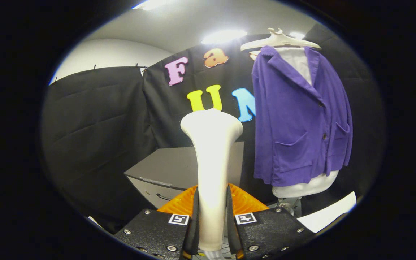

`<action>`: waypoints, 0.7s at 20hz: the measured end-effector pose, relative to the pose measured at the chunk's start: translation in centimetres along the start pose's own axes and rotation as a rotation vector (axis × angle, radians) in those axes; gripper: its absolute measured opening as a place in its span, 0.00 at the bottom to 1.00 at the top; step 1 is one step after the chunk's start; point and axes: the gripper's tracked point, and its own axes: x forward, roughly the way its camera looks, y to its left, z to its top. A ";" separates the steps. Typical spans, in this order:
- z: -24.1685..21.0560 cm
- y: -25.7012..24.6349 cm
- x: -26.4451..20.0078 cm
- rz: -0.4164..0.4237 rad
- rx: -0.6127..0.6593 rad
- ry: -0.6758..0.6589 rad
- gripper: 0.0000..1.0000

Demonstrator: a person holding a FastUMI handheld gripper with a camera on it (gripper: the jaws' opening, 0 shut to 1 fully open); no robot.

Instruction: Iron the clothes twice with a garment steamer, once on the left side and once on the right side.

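Note:
My gripper is shut on the white garment steamer, whose handle stands upright between the two orange fingers, its wide head rising beyond them. A purple jacket hangs over a white shirt on a pale hanger, beyond the fingers and to their right. The jacket's front faces me, buttoned, with two patch pockets. The steamer head stands apart from the jacket, to its left and lower than its collar.
A grey cabinet with a drawer handle stands behind the steamer, against the black cloth wall. The white base of the garment stand shows under the jacket's hem. A white sheet lies low at the right.

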 end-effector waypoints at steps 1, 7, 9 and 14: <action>-0.1 -0.6 -0.9 -0.012 0.017 -0.019 0.32; 2.2 -4.0 -3.5 -0.069 0.037 -0.096 0.32; 4.0 -4.8 -3.5 -0.080 0.033 -0.123 0.32; 9.2 -6.6 -1.7 -0.098 0.017 -0.181 0.32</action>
